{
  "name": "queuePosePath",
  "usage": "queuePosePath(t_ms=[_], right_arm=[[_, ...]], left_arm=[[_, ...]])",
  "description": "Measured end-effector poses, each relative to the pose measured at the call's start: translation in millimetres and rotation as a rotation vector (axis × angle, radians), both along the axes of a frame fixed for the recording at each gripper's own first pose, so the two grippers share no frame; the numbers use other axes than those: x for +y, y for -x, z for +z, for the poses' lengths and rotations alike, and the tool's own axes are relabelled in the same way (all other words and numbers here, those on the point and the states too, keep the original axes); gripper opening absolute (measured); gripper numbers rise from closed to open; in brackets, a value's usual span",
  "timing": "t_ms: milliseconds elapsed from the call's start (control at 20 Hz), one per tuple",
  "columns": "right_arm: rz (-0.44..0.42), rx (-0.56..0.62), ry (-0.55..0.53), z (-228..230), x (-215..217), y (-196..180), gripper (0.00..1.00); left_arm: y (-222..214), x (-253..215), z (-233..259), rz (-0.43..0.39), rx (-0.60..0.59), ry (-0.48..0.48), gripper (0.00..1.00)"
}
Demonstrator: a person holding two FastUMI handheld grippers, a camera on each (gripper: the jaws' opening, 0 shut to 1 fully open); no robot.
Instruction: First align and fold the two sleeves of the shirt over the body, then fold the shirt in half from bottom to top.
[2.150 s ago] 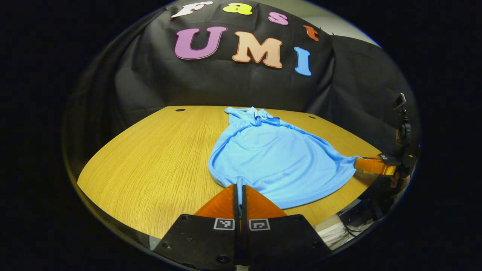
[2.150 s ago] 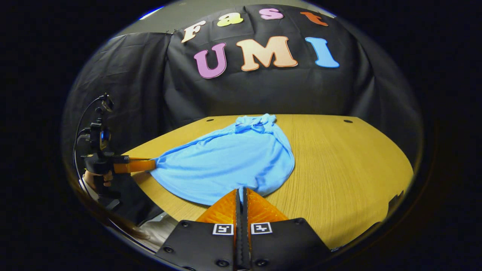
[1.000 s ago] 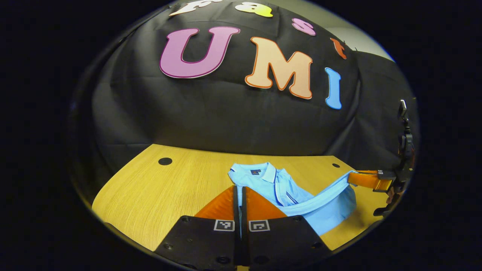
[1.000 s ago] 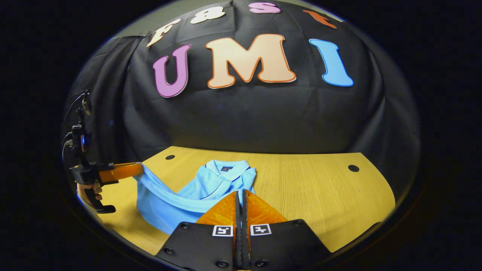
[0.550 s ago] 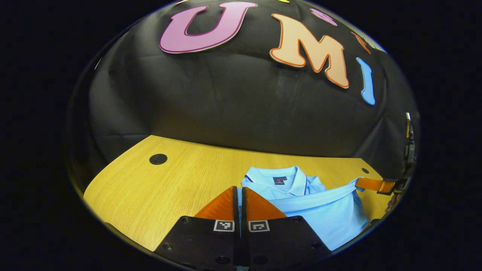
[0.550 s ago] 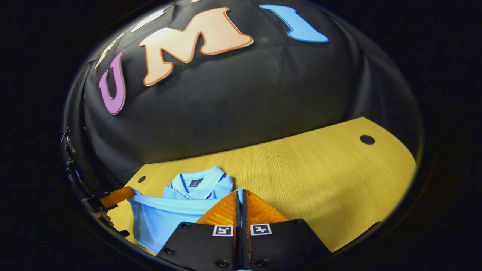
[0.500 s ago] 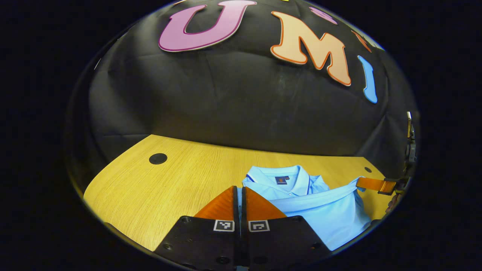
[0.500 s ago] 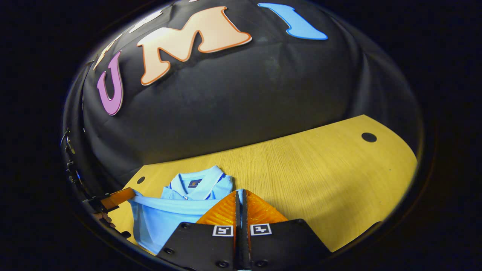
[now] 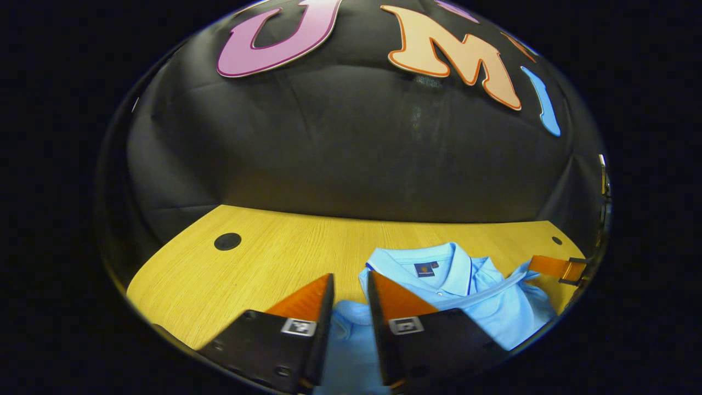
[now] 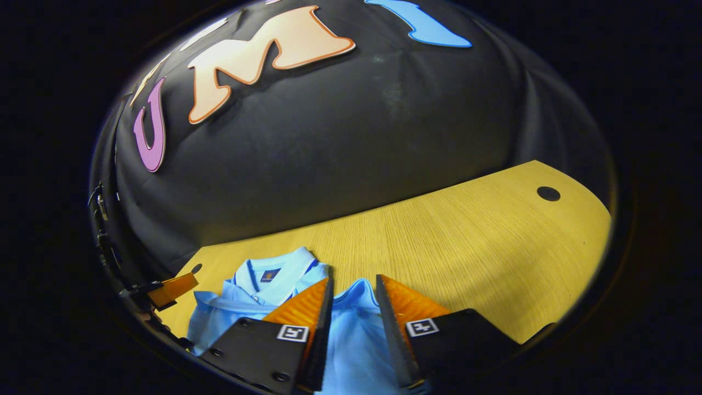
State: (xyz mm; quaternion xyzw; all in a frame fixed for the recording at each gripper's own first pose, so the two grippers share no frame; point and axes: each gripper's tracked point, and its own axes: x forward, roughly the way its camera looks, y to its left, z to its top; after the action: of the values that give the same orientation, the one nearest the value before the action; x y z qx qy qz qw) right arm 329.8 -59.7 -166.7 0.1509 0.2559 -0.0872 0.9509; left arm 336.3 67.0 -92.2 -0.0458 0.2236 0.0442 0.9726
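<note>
A light blue polo shirt [image 9: 482,296] lies folded on the wooden table [image 9: 263,258], with its collar [image 9: 433,266] toward the wall. In the left gripper view, my left gripper [image 9: 350,280] is open over the shirt's left edge, and loose cloth lies between its fingers without being pressed. My right gripper [image 10: 354,282] is open too, over the shirt [image 10: 351,323] beside the collar [image 10: 274,274]. Each gripper also shows far off in the other view: the right gripper [image 9: 554,267] at the shirt's far side, the left gripper [image 10: 170,289] at the left rim.
The table [image 10: 466,236] runs up to the black cloth wall. A round cable hole [image 9: 227,241] sits at the back left and another cable hole [image 10: 548,193] at the back right. Bare wood lies to either side of the shirt.
Both grippers carried the shirt's bottom hem from the near edge up to the collar while shut on it. In the last half second both opened and let the hem go.
</note>
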Motion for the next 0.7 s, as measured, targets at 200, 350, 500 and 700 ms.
queuePosePath(t_ms=[200,350,500,700], right_arm=[[0.031,-0.059,0.006,27.7,10.8,16.7,0.98],[0.056,-0.122,0.025,54.6,17.8,43.7,0.97],[0.089,-0.170,0.078,75.4,24.1,84.0,0.98],[0.114,-0.236,0.100,98.4,37.9,143.5,0.98]], left_arm=[[24.6,11.6,29.1,0.051,-0.062,0.020,0.97],[59.5,13.7,58.6,0.027,-0.130,-0.014,0.96],[102.0,3.2,83.4,-0.028,-0.191,-0.005,0.96],[165.6,-10.0,99.3,-0.086,-0.241,-0.011,0.96]])
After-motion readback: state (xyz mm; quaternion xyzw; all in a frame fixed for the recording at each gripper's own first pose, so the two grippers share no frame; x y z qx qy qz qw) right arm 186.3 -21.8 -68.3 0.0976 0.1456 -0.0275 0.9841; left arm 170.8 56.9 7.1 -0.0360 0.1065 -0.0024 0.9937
